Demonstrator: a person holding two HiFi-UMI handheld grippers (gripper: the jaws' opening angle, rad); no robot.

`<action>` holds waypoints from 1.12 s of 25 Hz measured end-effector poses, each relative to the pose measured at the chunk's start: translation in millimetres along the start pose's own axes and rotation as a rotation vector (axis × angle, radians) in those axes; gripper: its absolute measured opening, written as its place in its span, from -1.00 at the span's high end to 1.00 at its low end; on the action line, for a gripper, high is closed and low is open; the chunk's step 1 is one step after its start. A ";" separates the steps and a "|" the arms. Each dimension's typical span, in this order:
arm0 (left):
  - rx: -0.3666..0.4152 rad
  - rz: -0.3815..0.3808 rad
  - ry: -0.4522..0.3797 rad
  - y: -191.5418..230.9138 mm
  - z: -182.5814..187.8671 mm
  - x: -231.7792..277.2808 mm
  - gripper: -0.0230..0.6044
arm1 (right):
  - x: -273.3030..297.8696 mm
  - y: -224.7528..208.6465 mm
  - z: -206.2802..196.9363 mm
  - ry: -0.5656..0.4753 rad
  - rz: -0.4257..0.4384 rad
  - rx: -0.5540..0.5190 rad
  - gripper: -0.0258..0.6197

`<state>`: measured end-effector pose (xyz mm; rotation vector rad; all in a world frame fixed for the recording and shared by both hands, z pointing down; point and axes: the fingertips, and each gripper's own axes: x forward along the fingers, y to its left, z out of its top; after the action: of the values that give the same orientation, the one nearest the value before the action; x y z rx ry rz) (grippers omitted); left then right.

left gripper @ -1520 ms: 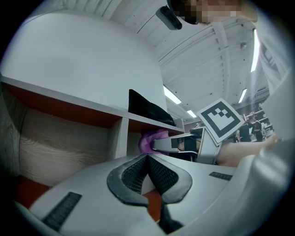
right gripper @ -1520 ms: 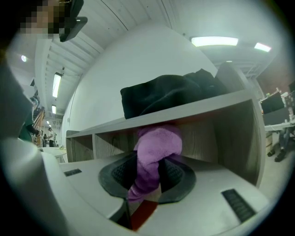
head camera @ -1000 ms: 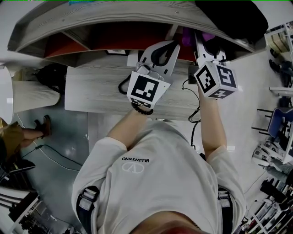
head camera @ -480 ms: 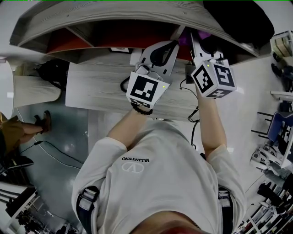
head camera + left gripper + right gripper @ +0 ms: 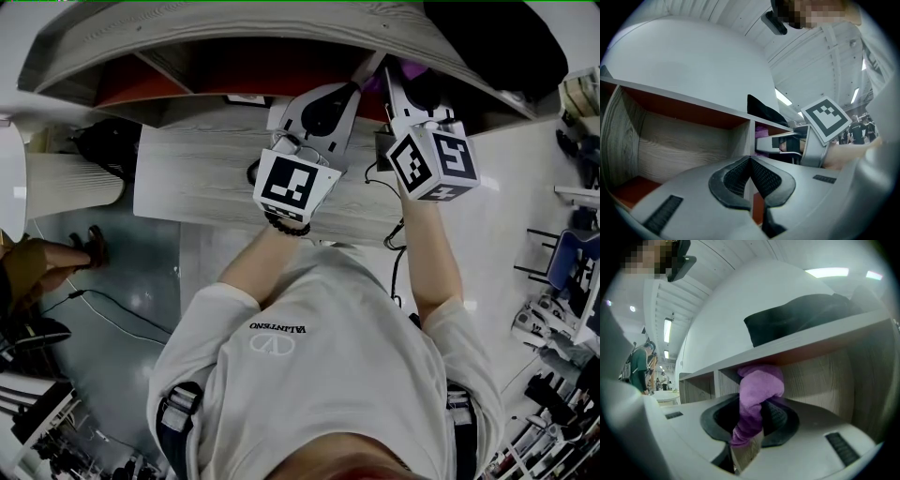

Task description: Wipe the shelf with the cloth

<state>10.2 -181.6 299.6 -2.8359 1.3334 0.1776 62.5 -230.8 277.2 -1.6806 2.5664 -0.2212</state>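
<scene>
The shelf [image 5: 234,33] is a grey wood-grain unit with open compartments. A black object [image 5: 797,317] lies on top of the shelf. The left gripper [image 5: 750,161] points at a shelf divider, jaws pressed together and empty. The right gripper [image 5: 750,413] is clamped on the purple cloth [image 5: 759,385], which stands inside a shelf compartment, close under the top board.

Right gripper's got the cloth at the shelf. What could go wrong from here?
The purple cloth is pinched by a narrow fold in the right gripper, so dragging may pull it free. The left gripper, shut and empty, sits close to the shelf divider and might bump it.
</scene>
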 end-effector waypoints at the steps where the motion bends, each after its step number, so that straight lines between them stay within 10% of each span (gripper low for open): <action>1: -0.002 0.007 0.003 4.4 -1.8 -1.3 0.93 | 1.3 0.3 -1.6 0.001 -0.002 -0.001 0.61; 28: -0.024 0.011 0.078 5.7 -37.5 7.1 0.93 | 0.9 -16.5 -67.7 0.109 -0.039 0.002 0.61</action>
<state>14.1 -192.7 336.3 -2.8843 1.3706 0.0839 68.1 -232.5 346.6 -1.7670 2.6093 -0.3261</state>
